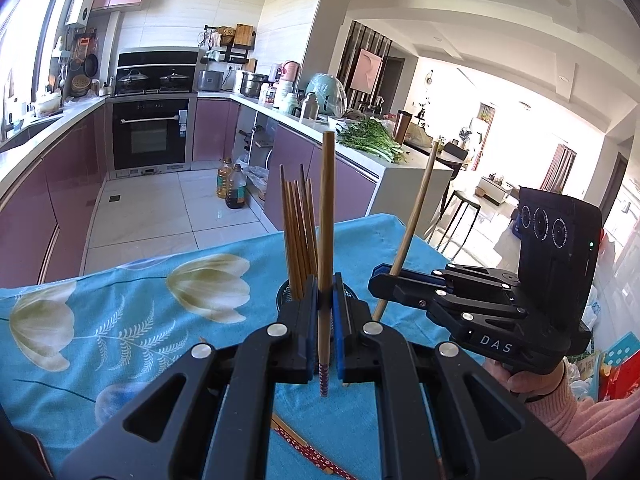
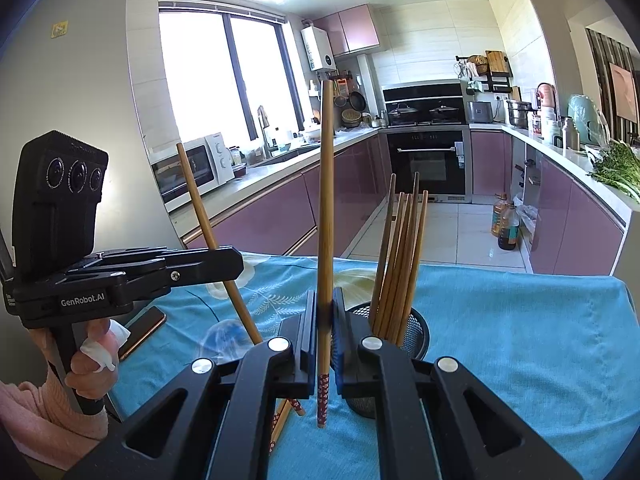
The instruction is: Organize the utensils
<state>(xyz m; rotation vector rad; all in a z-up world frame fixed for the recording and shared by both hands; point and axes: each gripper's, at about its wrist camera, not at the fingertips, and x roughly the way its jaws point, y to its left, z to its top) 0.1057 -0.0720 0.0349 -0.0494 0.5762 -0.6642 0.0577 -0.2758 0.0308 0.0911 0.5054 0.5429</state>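
Looking along your left gripper (image 1: 326, 300), you have its fingers (image 1: 306, 312) closed on one wooden chopstick (image 1: 326, 216), pinched low on the shaft so the patterned end hangs below the fingers and the long plain end stands nearly upright above them. Holding it vertical looks deliberate: it lines the stick up for a drop into the black mesh holder (image 1: 285, 294), which sits just beyond the fingertips and already carries a bundle of chopsticks (image 1: 298, 224) standing in it. Off to the right of your fingers, the right gripper (image 1: 386, 278) grips a second chopstick (image 1: 412, 224), tilted with its top leaning away. More loose chopsticks (image 1: 308, 450) lie on the blue floral tabletop (image 1: 120, 320) beneath your fingers, so the sorting is likely only partway done.

From the right wrist, your fingers (image 2: 306, 320) are clamped tight on that second chopstick (image 2: 326, 208), which reads as almost upright here, its red patterned tip hanging below the fingers. The mesh holder (image 2: 416, 332) stands just right of the fingertips, its bundle (image 2: 400, 256) fanned upward. To the left of the fingers, the left gripper (image 2: 232, 264) holds its stick (image 2: 212, 232) at a slant. A pair of chopsticks (image 2: 286, 412) lies on the cloth just beneath the fingers.
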